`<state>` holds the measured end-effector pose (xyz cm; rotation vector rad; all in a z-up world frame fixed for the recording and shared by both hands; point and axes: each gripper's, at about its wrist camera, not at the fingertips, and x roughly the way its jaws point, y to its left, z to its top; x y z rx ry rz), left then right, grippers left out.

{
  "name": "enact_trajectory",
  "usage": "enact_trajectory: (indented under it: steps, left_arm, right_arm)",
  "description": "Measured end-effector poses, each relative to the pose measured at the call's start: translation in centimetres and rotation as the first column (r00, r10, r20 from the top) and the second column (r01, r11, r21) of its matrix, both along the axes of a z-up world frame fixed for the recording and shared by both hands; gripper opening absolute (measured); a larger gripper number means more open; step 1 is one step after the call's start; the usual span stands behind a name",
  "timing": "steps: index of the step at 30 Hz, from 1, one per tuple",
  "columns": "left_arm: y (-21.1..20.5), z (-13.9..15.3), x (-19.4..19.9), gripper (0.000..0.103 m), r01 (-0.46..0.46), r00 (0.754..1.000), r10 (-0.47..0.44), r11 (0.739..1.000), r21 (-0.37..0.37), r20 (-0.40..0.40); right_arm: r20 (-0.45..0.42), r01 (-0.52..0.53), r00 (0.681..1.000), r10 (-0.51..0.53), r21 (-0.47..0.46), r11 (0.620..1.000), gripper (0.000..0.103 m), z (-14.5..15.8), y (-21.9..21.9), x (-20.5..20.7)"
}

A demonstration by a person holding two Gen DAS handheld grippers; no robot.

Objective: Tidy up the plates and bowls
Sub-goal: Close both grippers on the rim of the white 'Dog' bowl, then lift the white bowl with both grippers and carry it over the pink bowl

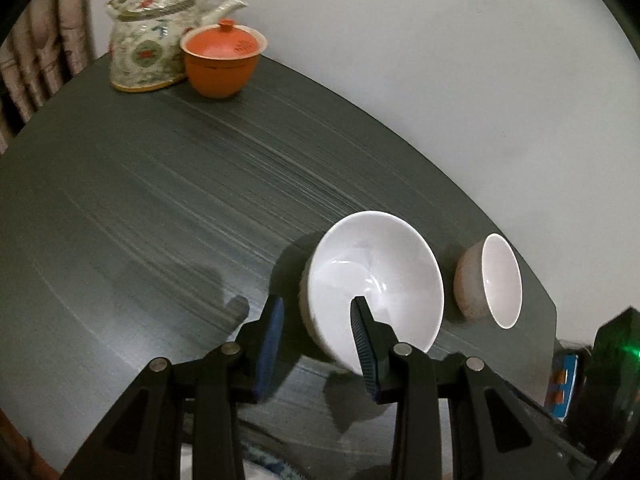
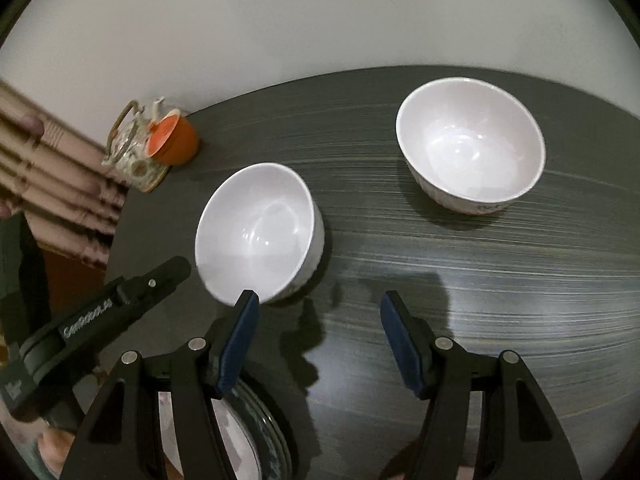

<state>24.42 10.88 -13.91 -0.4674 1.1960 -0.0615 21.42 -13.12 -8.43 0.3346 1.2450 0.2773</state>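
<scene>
- The left gripper (image 1: 318,312) has black arms and ribbed blue pads. Its jaws stand apart astride the near rim of a glossy white bowl (image 1: 376,280); no pad visibly presses the wall.
- That near bowl (image 2: 256,232) is round, deep and smooth, and sits on the dark grey table (image 1: 140,220), whose top shows fine streaked grain.
- A second white bowl (image 2: 470,144), with a faint pattern low on its outer wall, stands well apart to the right.
- The right gripper (image 2: 318,306) hangs with jaws apart over bare tabletop, holding nothing.
- Stacked plates (image 2: 256,432) with dark rims lie below its left finger.
- A patterned ceramic teapot (image 1: 152,40) with a woven handle touches an orange lidded cup (image 1: 222,60) at the far corner.
</scene>
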Motion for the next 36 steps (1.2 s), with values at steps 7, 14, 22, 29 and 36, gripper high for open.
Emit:
enact_trajectory:
  steps: [7, 14, 22, 29, 36]
  left_arm:
    - [-0.7, -2.2, 1.7, 0.035, 0.013, 0.999, -0.013, 1.0, -0.001, -0.037]
    - [-0.5, -3.7, 2.9, 0.022, 0.003, 0.998, -0.003, 1.0, -0.001, -0.059]
    - [-0.4, -4.3, 2.4, 0.013, 0.003, 0.999, -0.002, 1.0, 0.011, -0.052]
    - [-1.3, -2.5, 0.8, 0.013, 0.02, 0.999, -0.019, 1.0, 0.014, -0.036]
    - [-2.7, 0.8, -1.0, 0.013, 0.053, 0.999, -0.054, 0.998, 0.043, 0.009]
  right_arm:
    - [-0.041, 0.021, 0.999, -0.02, 0.009, 1.0, 0.06, -2.1, 0.4, 2.5]
    - [-0.061, 0.006, 0.998, -0.007, -0.01, 1.0, 0.046, -3.8, 1.8, 3.6]
    - [-0.065, -0.017, 0.998, 0.019, 0.023, 1.0, 0.024, -4.5, 2.7, 4.2]
    - [-0.051, -0.033, 0.998, 0.033, 0.002, 0.999, 0.02, -3.7, 2.8, 3.3]
    - [0.0, -0.029, 1.0, 0.029, 0.001, 1.0, 0.02, -0.6, 1.4, 1.2]
